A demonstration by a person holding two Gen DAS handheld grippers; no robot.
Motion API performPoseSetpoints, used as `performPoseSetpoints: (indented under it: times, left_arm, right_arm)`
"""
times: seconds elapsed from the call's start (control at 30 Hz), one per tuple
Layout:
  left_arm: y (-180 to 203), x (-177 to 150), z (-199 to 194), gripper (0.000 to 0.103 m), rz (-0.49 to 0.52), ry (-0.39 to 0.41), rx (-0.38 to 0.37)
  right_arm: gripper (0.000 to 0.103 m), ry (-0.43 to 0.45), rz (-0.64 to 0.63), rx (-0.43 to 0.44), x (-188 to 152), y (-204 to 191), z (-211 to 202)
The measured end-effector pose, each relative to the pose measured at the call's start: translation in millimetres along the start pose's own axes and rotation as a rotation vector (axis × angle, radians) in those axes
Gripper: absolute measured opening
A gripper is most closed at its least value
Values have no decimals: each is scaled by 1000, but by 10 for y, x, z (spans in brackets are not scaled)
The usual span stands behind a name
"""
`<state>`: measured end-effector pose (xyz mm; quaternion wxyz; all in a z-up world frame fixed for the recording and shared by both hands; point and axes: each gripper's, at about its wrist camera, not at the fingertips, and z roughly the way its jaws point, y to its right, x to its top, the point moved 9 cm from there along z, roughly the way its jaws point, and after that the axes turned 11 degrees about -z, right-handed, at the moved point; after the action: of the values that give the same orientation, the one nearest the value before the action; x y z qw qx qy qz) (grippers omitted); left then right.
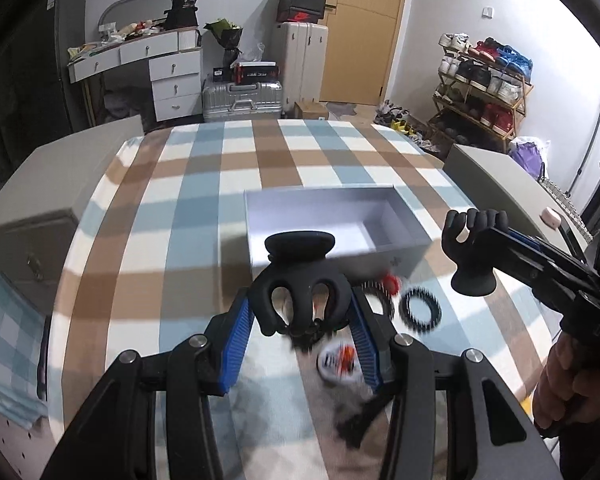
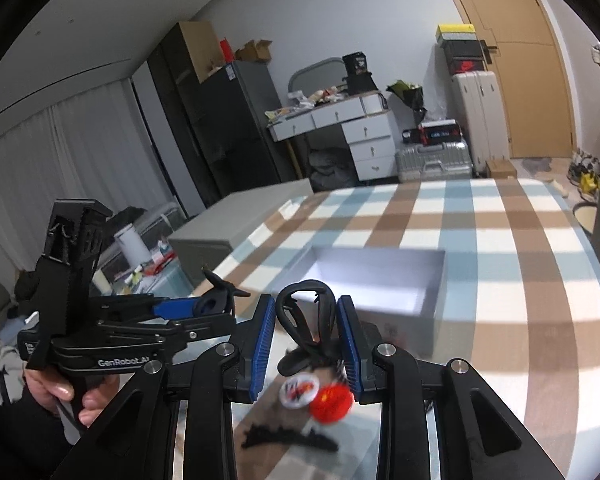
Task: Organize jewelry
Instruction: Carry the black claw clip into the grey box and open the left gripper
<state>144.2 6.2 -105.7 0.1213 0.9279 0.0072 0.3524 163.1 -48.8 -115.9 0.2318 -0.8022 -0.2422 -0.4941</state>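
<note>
left gripper: clamped on a black claw clip, which is held clear of the cloth
right gripper: clenched on a second black piece, also held in the air; whether it is a clip or a small stand cannot be told
box: open and empty, set mid-cloth, a little toward the near edge and right of centre
loose items: black ring, red piece, round badge and toothed black clip are left on the cloth between the box and the near edge
step judged: both held pieces are to be carried over the box and set inside
clearance: the near wall of the box is to be cleared by both pieces before anything is lowered, or the box gets pushed along the cloth
order: one piece at a time is advised, since the two grippers are close together and a collision over the opening is likely
placing: the claw clip is best laid toward the left end of the box and the black piece toward the right, so room is kept for the small items
release: pads should be opened only once the piece is low inside the walls, so a bounce out is avoided
risk: the wide clip is gripped across its curved sides and may slip if tilted
</note>
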Motion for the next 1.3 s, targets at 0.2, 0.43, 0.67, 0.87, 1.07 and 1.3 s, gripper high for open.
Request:
performPoseSetpoints:
  times: [0.2,0.43,0.67,0.87,1.07,1.3]
  left_arm:
    - [29,264,208,42,14,-3,-16]
    - [76,359,505,42,28,-64,-42]
    - [101,387,711,42,22,-121,-70]
    - [144,357,856,42,29,-180,-104]
    - [184,300,959,42,28,-239,-138]
    - [204,283,977,42,21,-273,-174]
  right_arm:
    - [30,1,8,12,201,202,257]
    - [30,-41,23,16,241,398,603]
    - [30,-132,69,29,72,562,915]
    - [30,-187,97,18,-53,692,1053]
    - [30,-218,115,12,-92,747,1128]
    - [32,-201,188,25,-89,846,1180]
